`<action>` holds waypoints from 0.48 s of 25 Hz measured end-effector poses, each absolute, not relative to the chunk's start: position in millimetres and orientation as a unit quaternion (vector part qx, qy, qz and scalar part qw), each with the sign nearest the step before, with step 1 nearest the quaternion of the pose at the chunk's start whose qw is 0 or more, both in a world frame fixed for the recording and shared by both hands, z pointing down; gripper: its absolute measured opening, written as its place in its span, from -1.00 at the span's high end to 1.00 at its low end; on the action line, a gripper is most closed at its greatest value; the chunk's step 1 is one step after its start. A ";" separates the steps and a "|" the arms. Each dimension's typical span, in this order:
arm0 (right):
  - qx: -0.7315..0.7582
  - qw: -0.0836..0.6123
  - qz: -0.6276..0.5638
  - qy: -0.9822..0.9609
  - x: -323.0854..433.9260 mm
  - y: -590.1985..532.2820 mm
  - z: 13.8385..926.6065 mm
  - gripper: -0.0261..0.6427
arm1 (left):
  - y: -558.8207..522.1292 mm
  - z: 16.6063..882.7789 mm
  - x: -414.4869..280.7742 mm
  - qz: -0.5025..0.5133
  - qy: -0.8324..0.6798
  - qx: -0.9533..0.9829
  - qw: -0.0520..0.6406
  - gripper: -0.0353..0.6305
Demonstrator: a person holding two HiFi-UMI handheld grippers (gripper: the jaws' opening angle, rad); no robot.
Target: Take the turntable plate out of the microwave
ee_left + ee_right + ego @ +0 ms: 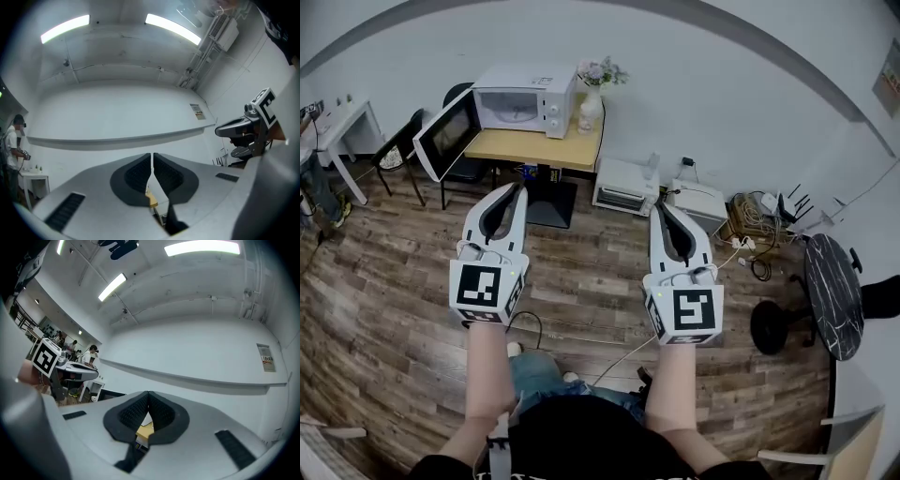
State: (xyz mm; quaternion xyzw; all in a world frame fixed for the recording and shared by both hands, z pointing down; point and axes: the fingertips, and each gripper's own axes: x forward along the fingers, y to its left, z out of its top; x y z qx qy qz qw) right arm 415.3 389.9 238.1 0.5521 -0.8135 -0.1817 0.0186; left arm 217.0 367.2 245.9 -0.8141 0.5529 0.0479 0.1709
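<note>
A white microwave (528,99) stands on a wooden table (542,148) against the far wall, its door (446,137) swung open to the left. Its cavity (514,113) looks pale, and the turntable plate inside is too small to make out. Both grippers are held in front of me over the floor, well short of the table. My left gripper (519,188) (152,155) is shut with nothing in it. My right gripper (657,209) (148,394) is shut and empty too. Each gripper view looks up at the white wall and ceiling lights.
A vase of flowers (592,97) stands beside the microwave. On the floor to the right are a white oven (624,187), a white box (699,202) and cables (756,221). A black round table (832,294) is at far right, with a chair (403,142) and white table (339,124) at left.
</note>
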 end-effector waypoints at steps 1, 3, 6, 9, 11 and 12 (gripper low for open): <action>0.552 0.019 -0.180 -0.814 414.9 389.0 238.6 0.87 | 367.0 246.7 216.5 0.046 0.553 -0.814 0.171 0.86; 0.547 0.011 -0.171 -0.819 413.5 387.6 241.2 0.87 | 366.1 250.2 212.6 0.047 0.558 -0.812 0.162 0.85; 0.528 -0.010 -0.134 -0.838 409.8 383.2 246.5 0.85 | 362.0 258.3 202.7 0.058 0.567 -0.813 0.121 0.77; 0.514 -0.029 -0.099 -0.851 399.6 370.4 250.3 0.03 | 353.4 264.6 190.8 0.058 0.572 -0.812 0.096 0.03; 0.518 -0.031 -0.091 -0.850 390.2 360.5 252.0 -0.11 | 346.6 265.2 180.2 0.056 0.579 -0.808 0.094 -0.27; 0.518 -0.027 -0.092 -0.850 384.3 355.6 252.6 -0.12 | 342.1 265.5 174.8 0.054 0.582 -0.806 0.092 -0.35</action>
